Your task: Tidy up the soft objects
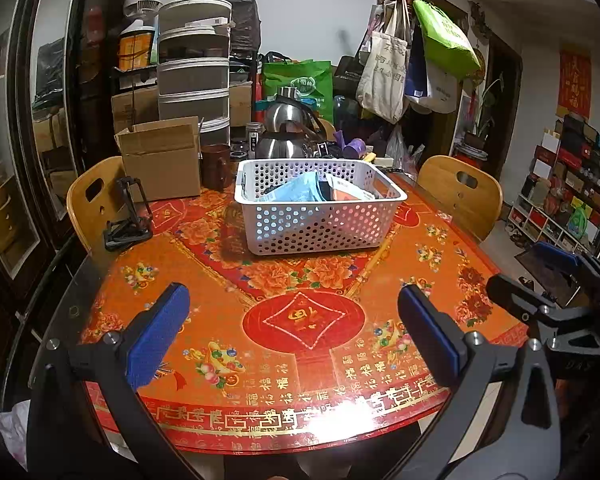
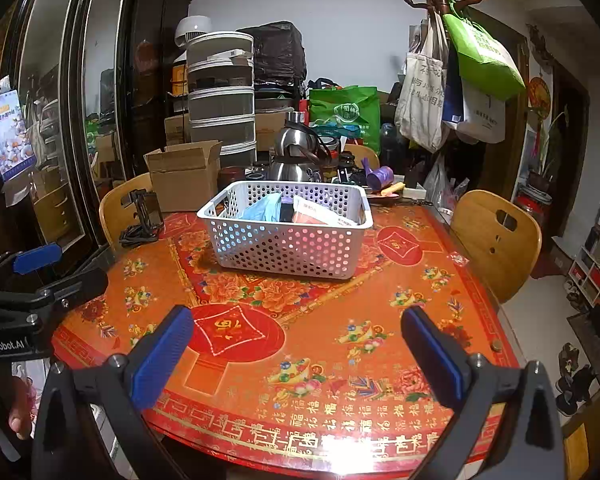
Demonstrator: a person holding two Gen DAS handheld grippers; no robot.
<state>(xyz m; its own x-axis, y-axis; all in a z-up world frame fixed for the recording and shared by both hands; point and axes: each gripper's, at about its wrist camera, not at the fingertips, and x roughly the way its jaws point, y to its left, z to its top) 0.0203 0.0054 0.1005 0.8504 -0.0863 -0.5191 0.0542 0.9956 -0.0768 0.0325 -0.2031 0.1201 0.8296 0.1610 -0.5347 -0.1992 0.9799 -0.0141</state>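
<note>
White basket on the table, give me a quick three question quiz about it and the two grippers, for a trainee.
1. True or false: the white basket sits empty on the table.
2. Multiple choice: the left gripper and right gripper are A) both open and holding nothing, B) both shut on packets, C) one open, one shut.
3. Fill in: directly behind the basket, in the left wrist view, stands a steel ____.

Key
1. False: a light blue packet and an orange and white packet lie inside.
2. A
3. kettle
</note>
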